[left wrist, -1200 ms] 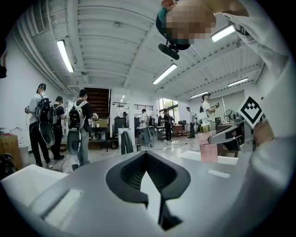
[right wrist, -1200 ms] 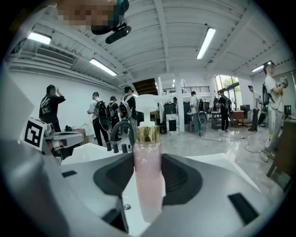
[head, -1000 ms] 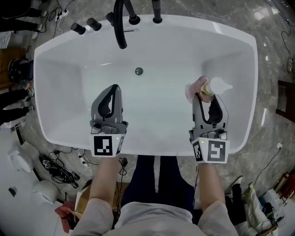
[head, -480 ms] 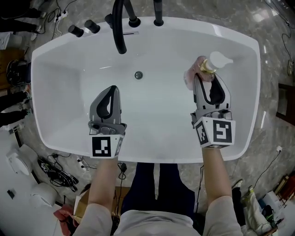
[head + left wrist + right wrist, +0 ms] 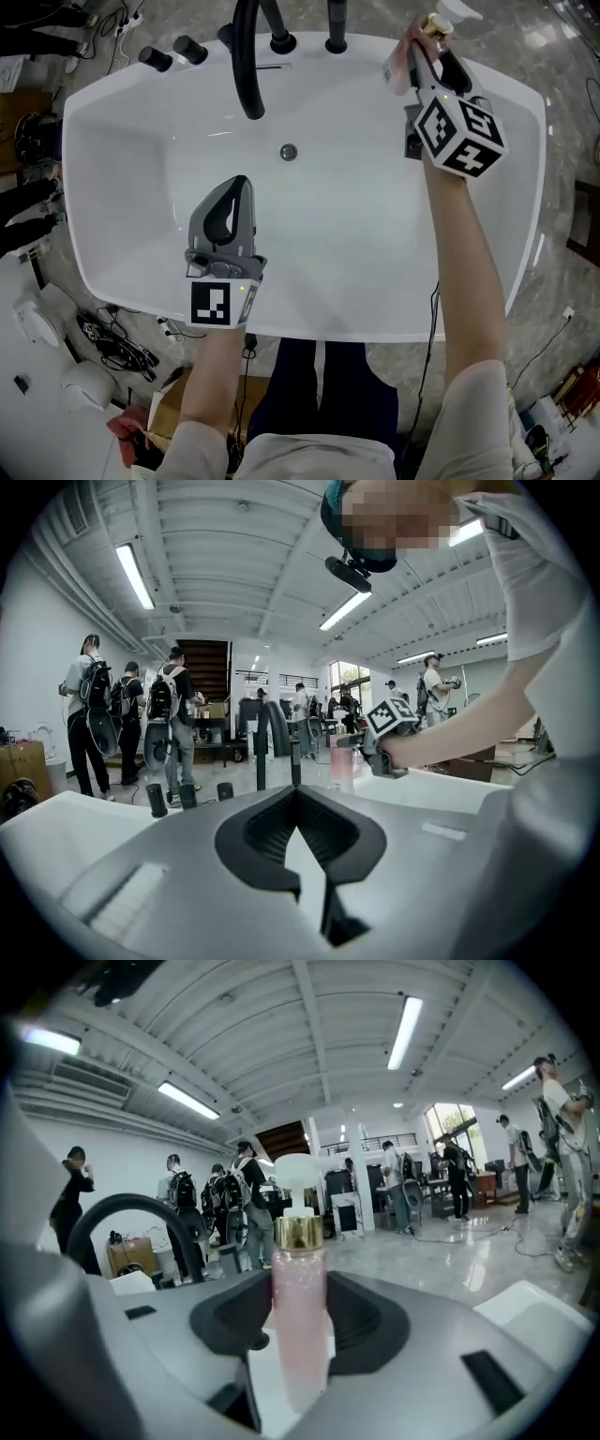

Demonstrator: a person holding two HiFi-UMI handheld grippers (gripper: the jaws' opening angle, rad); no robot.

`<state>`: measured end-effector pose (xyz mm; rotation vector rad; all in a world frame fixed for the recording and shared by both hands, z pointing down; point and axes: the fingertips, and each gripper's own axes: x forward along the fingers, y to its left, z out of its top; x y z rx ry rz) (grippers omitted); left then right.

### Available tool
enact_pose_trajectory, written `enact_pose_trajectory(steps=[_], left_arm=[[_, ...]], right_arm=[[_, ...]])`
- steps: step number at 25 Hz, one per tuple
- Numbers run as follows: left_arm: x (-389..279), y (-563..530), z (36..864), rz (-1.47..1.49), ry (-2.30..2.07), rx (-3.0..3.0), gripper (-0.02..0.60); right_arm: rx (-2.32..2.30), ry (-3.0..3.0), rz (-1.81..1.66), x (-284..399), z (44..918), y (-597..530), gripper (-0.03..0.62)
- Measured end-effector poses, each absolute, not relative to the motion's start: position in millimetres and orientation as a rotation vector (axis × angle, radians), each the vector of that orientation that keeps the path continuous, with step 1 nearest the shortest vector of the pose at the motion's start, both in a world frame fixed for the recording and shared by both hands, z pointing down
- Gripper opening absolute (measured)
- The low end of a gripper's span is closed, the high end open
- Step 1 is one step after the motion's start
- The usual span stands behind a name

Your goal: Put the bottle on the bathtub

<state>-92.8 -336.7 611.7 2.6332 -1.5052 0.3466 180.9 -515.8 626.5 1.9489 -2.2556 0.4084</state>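
The pink bottle (image 5: 397,62), with a gold collar and a white pump, stands upright between the jaws of my right gripper (image 5: 424,49), which is shut on it. It is over the white bathtub's far rim (image 5: 375,45), just right of the black taps; whether its base touches the rim is hidden. In the right gripper view the bottle (image 5: 300,1307) fills the gap of the right gripper (image 5: 300,1340). My left gripper (image 5: 238,187) hovers over the tub's near left, shut and empty, and its own view shows the left gripper (image 5: 295,794) with pads together. From there the bottle (image 5: 339,767) shows far off.
A black curved spout (image 5: 247,56), two upright posts (image 5: 335,26) and two knobs (image 5: 156,58) line the far rim. The drain (image 5: 289,152) sits on the tub's floor. Cables and boxes (image 5: 117,342) lie on the marble floor. People stand in the background (image 5: 103,710).
My right gripper has carried the bottle from the tub's inside right, up and away, to the far rim beside the taps. The left gripper has hardly moved.
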Motion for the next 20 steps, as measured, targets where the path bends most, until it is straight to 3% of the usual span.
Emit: enact_pose_trajectory(steps=[8,20], left_arm=[[-82.8,-343.1,626.6,0.358,-1.480,2.624,0.006],[-71.7,-353.3,629.8,0.342,-1.484,2.606,0.006]], right_arm=[[2.010,-2.141,0.284,200.6,643.8,-587.5,0.186],[2.112,-2.076,0.227,200.5,647.9,-581.3,0.184]])
